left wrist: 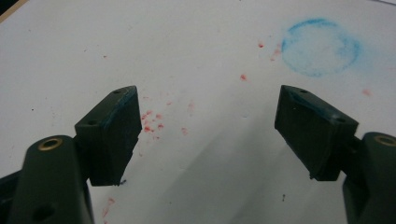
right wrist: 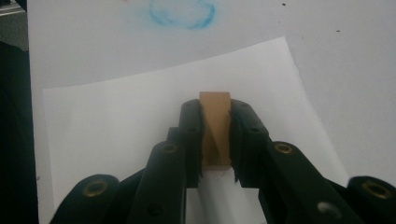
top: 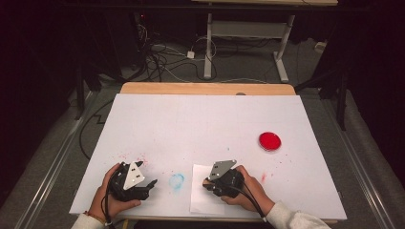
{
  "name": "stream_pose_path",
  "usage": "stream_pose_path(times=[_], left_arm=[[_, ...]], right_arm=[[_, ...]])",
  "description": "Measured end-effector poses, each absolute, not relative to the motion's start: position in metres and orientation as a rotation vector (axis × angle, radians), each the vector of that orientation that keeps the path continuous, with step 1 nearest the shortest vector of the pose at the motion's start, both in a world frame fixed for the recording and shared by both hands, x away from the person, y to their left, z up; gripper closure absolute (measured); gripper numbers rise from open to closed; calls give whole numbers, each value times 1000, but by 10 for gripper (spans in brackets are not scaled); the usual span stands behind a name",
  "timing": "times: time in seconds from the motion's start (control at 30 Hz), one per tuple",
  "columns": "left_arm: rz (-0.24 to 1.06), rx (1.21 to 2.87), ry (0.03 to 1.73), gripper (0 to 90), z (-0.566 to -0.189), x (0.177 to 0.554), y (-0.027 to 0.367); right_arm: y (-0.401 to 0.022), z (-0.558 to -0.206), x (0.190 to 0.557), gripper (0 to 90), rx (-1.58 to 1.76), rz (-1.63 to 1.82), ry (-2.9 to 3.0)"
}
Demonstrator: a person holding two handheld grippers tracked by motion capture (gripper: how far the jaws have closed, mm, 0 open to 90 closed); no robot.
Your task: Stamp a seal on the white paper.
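While the right gripper (right wrist: 215, 135) sits low over a white paper sheet (right wrist: 116, 121), its jaws are clamped tight on a small tan wooden block (right wrist: 215, 126), upright between the pads, top end poking just past the tips. Sheet lies directly under that claw; blue chalky ring stain (right wrist: 182, 14) is ahead of it, beyond the sheet's far edge. Left gripper (left wrist: 208, 126) is spread wide, nothing between its pads, white table cover (left wrist: 196, 56) below with red specks (left wrist: 152, 126) near its left pad. Red disc (top: 270, 141) lies well off, beyond the right claw's outer side.
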State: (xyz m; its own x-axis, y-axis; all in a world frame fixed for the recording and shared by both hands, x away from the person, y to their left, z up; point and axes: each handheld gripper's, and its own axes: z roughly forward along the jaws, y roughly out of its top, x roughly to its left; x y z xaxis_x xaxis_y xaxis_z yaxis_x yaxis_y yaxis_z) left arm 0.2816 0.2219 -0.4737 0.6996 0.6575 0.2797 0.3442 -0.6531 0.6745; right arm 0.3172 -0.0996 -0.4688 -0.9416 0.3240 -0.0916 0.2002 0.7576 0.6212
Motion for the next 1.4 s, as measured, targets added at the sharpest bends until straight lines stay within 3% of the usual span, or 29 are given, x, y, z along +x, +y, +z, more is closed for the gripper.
stream_pose_path(times=[0.33, 0.9, 1.4], left_arm=[[688, 2312, 763, 219, -474, 282, 223], [684, 2307, 764, 219, -474, 283, 225], [666, 2287, 778, 219, -475, 284, 229]], right_arm=[[-97, -465, 318, 764, 412, 898, 2771], [-120, -426, 320, 763, 457, 1048, 2658], [-127, -419, 326, 763, 471, 1056, 2634]])
